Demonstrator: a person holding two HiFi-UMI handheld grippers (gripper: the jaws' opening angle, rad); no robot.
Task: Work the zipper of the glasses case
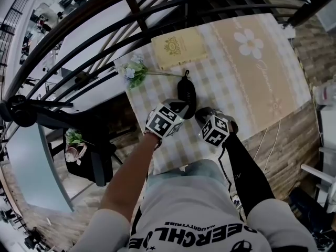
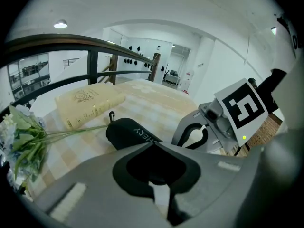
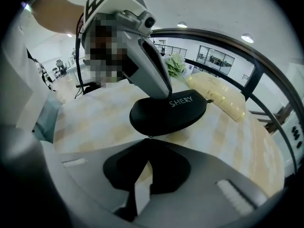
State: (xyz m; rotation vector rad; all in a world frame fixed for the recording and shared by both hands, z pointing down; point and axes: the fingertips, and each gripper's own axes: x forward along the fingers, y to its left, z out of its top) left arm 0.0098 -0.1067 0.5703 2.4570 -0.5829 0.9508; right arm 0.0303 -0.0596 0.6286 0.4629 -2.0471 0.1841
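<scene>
A black glasses case printed "SHERY" lies on the checked cloth, its clip end pointing away from me. In the right gripper view, my left gripper comes down from above with its jaws shut. Its tip rests on the top of the case. In the left gripper view, its jaws meet just before the case. My right gripper is shut at the near rim of the case, with a small metal zipper pull showing at its tips. It also appears in the left gripper view.
A cream book lies behind the case. A spray of artificial flowers lies to its left, stems reaching toward the case. A dark curved railing runs beyond the table. The cloth's daisy-print half spreads right.
</scene>
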